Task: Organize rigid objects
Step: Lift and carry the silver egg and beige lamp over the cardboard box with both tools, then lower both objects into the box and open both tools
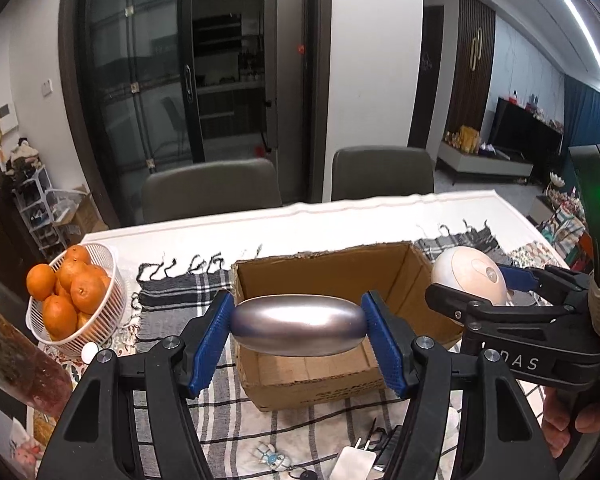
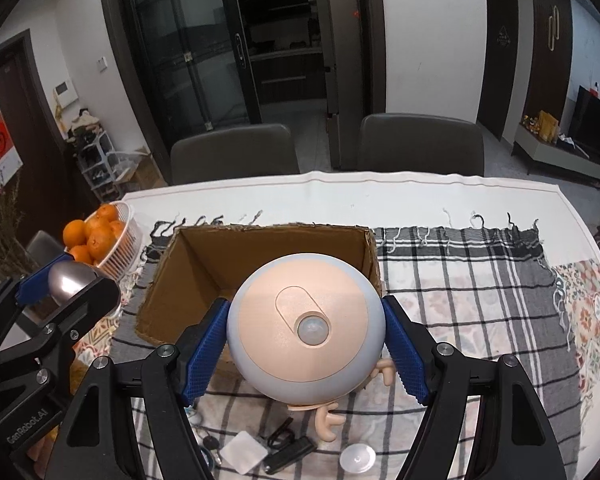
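My left gripper (image 1: 299,330) is shut on a silver egg-shaped object (image 1: 299,330) and holds it over the near wall of an open cardboard box (image 1: 420,276). My right gripper (image 2: 305,342) is shut on a round white night light with a peach face and a sensor (image 2: 305,328), held above the box's (image 2: 260,248) near right corner. The right gripper (image 1: 496,284) and its light (image 1: 468,276) show at the right of the left wrist view. The left gripper (image 2: 66,278) with the silver object (image 2: 66,276) shows at the left of the right wrist view.
A white basket of oranges (image 1: 112,280) stands left of the box on a checked cloth (image 2: 460,272). Small items lie near the front edge: a white charger (image 2: 242,452), a black key fob (image 2: 288,454), a white disc (image 2: 357,458), a small figure keychain (image 1: 274,458). Two chairs (image 2: 420,144) stand behind the table.
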Demonstrator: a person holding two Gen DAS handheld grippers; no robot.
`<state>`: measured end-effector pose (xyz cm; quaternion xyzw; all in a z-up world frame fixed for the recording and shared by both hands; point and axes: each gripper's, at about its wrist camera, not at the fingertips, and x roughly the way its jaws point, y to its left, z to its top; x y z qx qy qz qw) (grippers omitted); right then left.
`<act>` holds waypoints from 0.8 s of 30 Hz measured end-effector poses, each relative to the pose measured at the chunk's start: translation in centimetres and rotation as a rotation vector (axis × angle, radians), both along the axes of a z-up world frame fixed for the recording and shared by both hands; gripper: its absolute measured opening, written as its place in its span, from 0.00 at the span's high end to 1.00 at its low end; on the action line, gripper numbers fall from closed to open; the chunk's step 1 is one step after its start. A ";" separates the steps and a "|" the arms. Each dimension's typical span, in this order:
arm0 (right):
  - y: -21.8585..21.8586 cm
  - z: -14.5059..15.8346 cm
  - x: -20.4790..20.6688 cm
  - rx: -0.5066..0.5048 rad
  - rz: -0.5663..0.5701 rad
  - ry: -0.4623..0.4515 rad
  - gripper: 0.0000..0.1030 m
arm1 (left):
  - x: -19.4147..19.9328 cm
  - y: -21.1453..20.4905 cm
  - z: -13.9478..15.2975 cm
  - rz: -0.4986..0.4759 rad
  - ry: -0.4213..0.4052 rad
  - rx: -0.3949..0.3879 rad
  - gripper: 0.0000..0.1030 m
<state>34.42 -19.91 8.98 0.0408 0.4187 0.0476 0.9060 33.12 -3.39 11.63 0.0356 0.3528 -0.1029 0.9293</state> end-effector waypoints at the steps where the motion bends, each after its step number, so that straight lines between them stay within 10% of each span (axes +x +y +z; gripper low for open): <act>1: 0.0 -0.2 0.5 -0.003 0.002 0.013 0.27 | 0.4 0.0 -0.1 -0.001 0.014 0.004 0.37; 24: -0.6 -5.8 7.8 0.023 0.023 0.251 0.27 | 8.6 -0.8 -6.5 -0.009 0.353 0.012 0.37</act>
